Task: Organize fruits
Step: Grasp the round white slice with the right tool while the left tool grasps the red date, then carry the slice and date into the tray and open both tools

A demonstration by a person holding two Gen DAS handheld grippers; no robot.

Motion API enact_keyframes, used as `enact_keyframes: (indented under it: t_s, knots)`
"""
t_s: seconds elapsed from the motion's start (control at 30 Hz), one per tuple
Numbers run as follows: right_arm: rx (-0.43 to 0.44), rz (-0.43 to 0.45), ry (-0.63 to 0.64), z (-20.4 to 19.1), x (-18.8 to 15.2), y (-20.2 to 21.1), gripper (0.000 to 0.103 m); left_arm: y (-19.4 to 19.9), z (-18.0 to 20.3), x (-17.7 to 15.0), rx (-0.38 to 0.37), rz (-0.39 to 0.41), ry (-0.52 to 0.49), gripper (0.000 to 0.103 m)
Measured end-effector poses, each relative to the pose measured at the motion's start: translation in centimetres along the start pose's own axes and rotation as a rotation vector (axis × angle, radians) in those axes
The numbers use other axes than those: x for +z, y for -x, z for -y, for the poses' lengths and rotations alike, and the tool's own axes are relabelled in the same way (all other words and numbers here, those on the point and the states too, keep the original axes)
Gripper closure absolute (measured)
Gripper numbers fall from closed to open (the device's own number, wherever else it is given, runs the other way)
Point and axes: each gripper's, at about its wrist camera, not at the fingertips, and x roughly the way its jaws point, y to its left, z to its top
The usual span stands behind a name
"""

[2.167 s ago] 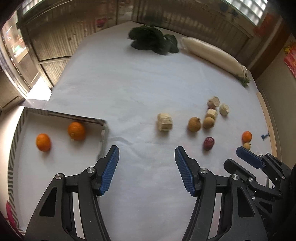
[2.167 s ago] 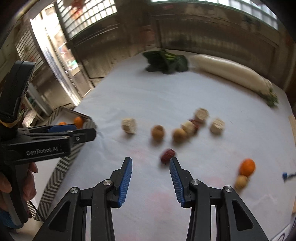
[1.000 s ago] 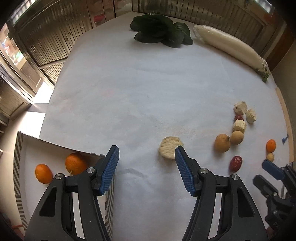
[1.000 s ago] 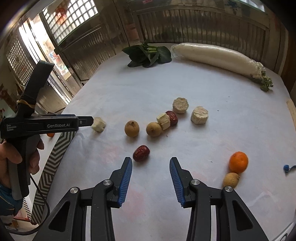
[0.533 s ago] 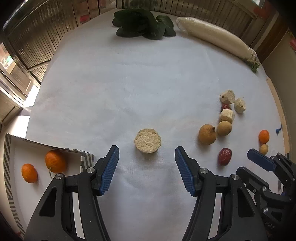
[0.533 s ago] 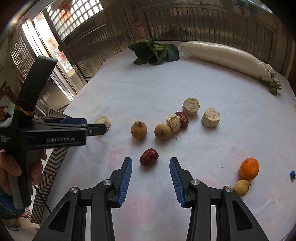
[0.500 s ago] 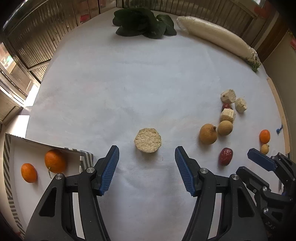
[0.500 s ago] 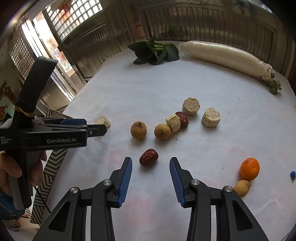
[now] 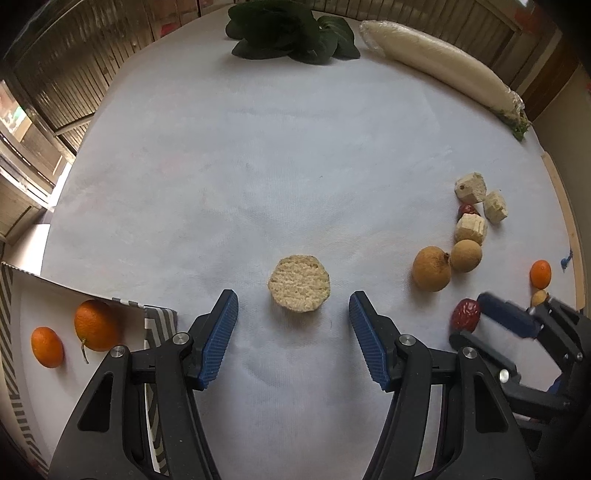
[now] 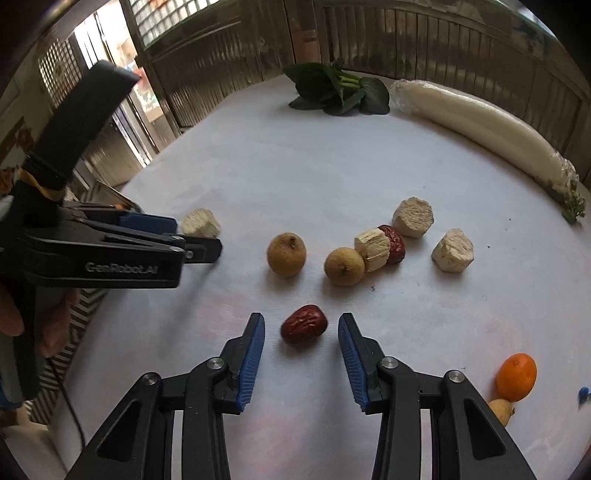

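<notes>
My left gripper point(image 9: 293, 310) is open, its blue pads either side of a round beige cut chunk point(image 9: 299, 283) lying on the white table; nothing is held. My right gripper point(image 10: 301, 328) is open around a red date point(image 10: 303, 329), not touching it. Beyond lie two tan round fruits point(image 10: 286, 254) point(image 10: 344, 266), several beige chunks point(image 10: 413, 217), a second date point(image 10: 394, 239), and a small orange point(image 10: 516, 376) with a small tan fruit point(image 10: 500, 410) at the right. Two oranges point(image 9: 95, 325) point(image 9: 46, 346) sit in a striped-rim tray point(image 9: 155, 325) at the left.
Leafy greens point(image 9: 291, 33) and a long white radish point(image 9: 439, 70) lie at the table's far edge. A small blue object point(image 9: 565, 260) is at the right edge. Wooden slatted walls surround the round table point(image 9: 258, 166).
Both grippers have moved forward and lower: the beige chunk now lies between my left pads and the red date between my right pads. Both stayed open.
</notes>
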Motion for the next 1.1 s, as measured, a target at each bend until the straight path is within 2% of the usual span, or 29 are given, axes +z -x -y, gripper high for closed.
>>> enact_keyframes:
  t_s: [0.13, 0.17, 0.2, 0.27, 0.63, 1.1]
  knots:
    - [0.008, -0.002, 0.0, 0.0, -0.3, 0.0, 0.077, -0.1, 0.3, 0.0, -0.004, 0.017, -0.009, 0.04]
    - [0.01, -0.003, 0.002, 0.0, -0.3, 0.1, 0.077, -0.2, 0.3, 0.1, -0.004, 0.021, -0.011, 0.045]
    - [0.009, 0.0, 0.002, -0.1, -0.3, 0.2, 0.077, -0.1, 0.3, 0.0, 0.005, 0.03, -0.016, 0.057]
    - [0.009, 0.011, -0.01, 0.0, -0.4, 0.6, 0.077, 0.1, 0.2, -0.1, 0.015, 0.037, -0.018, 0.072]
    - [-0.022, 0.051, -0.062, 0.3, -0.7, 2.7, 0.077, 2.8, 0.3, -1.1, 0.01, 0.095, 0.008, 0.073]
    - [-0.016, 0.078, -0.022, -2.5, -1.3, 4.8, 0.077, 6.5, 0.2, -3.0, 0.004, 0.155, 0.009, 0.073]
